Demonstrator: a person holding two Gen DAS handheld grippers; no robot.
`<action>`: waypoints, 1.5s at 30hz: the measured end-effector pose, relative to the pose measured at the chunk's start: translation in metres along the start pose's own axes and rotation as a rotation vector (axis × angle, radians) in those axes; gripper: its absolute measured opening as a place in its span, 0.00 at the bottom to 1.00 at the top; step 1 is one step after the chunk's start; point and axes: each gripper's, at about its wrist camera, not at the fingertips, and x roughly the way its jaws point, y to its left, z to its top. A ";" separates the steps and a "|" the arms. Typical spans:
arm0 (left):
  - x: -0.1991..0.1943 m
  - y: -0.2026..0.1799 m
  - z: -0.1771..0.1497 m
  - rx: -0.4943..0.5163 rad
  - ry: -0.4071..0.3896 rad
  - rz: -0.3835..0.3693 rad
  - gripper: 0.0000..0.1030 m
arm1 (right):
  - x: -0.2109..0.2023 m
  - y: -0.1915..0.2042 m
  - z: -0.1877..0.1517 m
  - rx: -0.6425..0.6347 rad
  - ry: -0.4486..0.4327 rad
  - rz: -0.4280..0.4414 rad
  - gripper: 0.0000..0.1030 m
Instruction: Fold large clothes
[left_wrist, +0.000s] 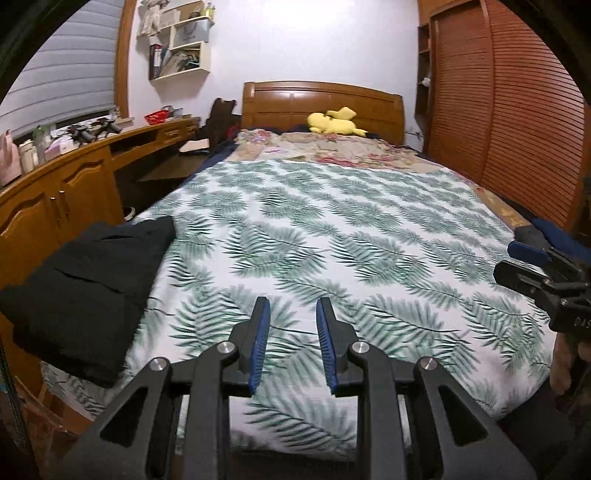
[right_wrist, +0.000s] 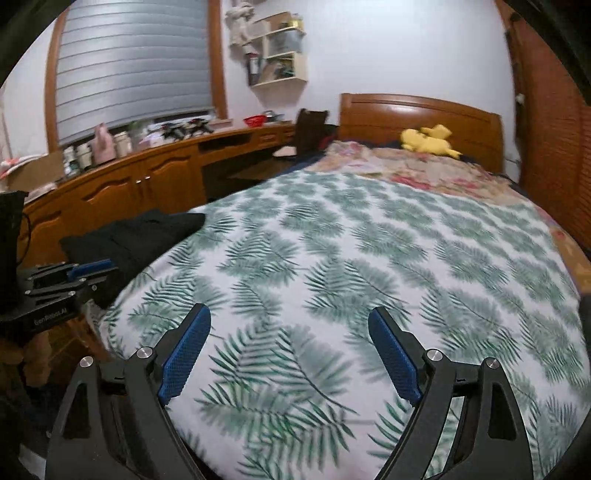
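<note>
Over the leaf-print bedspread (left_wrist: 332, 229) the left gripper (left_wrist: 292, 306) hovers with fingers narrowly parted on nothing, the right gripper (right_wrist: 290, 317) beside it spread wide and empty, "GenROBOT.AI" legible on the left one's body, while the folded black garment (left_wrist: 85, 280) lies at the bedspread's left edge.

Matt black cloth garment (left_wrist: 88, 288), leaf-print cotton-like bedspread (left_wrist: 332, 236), glossy wooden headboard (left_wrist: 321, 103), ribbed blue fingers (right_wrist: 186, 354)
</note>
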 end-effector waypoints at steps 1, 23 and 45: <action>-0.001 -0.005 0.000 0.005 0.001 -0.006 0.24 | -0.006 -0.005 -0.003 0.008 -0.002 -0.009 0.86; -0.084 -0.125 0.037 0.091 -0.129 -0.152 0.24 | -0.176 -0.059 -0.023 0.135 -0.189 -0.229 0.87; -0.156 -0.112 0.047 0.075 -0.231 -0.120 0.24 | -0.225 -0.034 -0.004 0.123 -0.307 -0.273 0.87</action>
